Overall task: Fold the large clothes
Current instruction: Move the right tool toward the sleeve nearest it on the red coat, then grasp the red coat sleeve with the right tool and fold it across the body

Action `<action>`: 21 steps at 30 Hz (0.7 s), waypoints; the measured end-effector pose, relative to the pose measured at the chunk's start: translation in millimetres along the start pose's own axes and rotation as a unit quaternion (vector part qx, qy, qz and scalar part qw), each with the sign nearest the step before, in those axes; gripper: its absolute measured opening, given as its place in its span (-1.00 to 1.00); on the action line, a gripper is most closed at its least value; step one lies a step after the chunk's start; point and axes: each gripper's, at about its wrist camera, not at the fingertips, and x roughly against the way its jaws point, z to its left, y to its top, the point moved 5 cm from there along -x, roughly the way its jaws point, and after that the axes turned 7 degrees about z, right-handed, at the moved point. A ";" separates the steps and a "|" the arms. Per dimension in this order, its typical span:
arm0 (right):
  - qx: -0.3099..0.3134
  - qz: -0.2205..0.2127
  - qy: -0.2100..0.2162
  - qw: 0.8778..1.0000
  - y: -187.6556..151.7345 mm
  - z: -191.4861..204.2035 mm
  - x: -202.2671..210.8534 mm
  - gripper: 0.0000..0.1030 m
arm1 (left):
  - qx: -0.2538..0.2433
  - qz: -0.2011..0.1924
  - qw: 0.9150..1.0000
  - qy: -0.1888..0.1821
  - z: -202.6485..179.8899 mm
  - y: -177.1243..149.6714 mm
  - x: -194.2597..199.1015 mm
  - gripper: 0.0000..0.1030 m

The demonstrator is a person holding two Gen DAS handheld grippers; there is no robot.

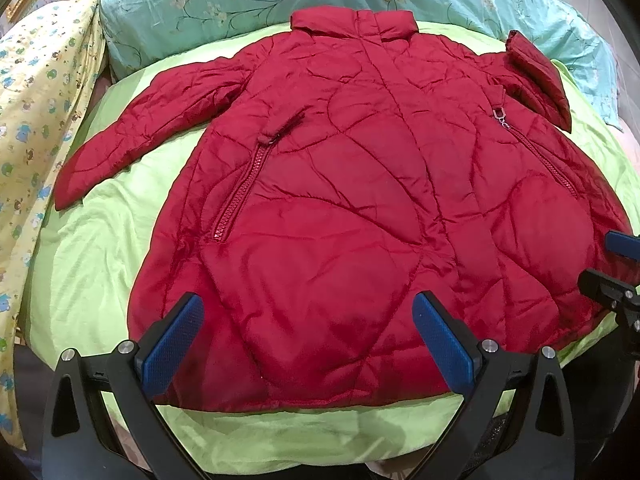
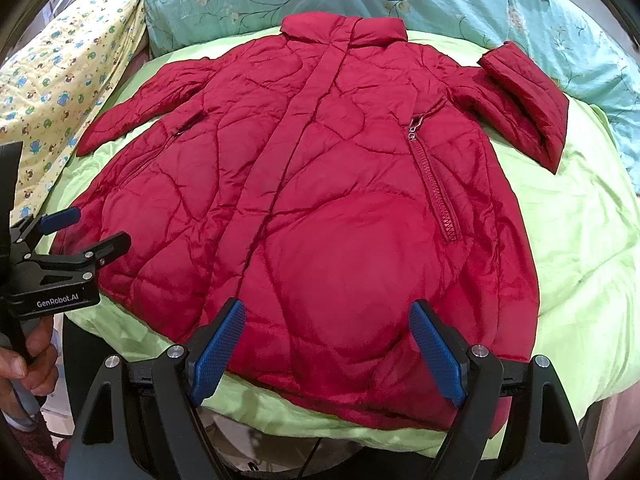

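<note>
1. The red coat lies front-up and spread flat on the green sheet, straight ahead of both claws, with its hem nearest them and its collar farthest.
2. The left claw hangs over the hem, fingers wide apart and holding nothing. The right claw does the same beside it (no fabric between its pads either).
3. Folding looks not yet begun. The far right sleeve is already doubled back on itself, while the left sleeve stretches out away from the left claw.
4. A sound start, I judge: bring each sleeve across the chest first, pinching at the cuff, not the puffy middle.
5. Padding is slippery and springy, so bite deep and press creases down.
6. The pillow beyond the collar limits room.
</note>
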 end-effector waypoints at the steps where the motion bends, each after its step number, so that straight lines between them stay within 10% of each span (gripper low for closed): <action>1: -0.004 -0.006 0.003 1.000 1.4 -1.4 0.8 0.67 | 0.001 0.001 1.000 -0.001 0.2 0.2 -1.0 1.00; 21: -0.058 -0.012 0.015 0.998 35.2 -52.1 -5.1 0.66 | -0.003 0.036 0.999 -0.012 1.4 16.3 -24.2 1.00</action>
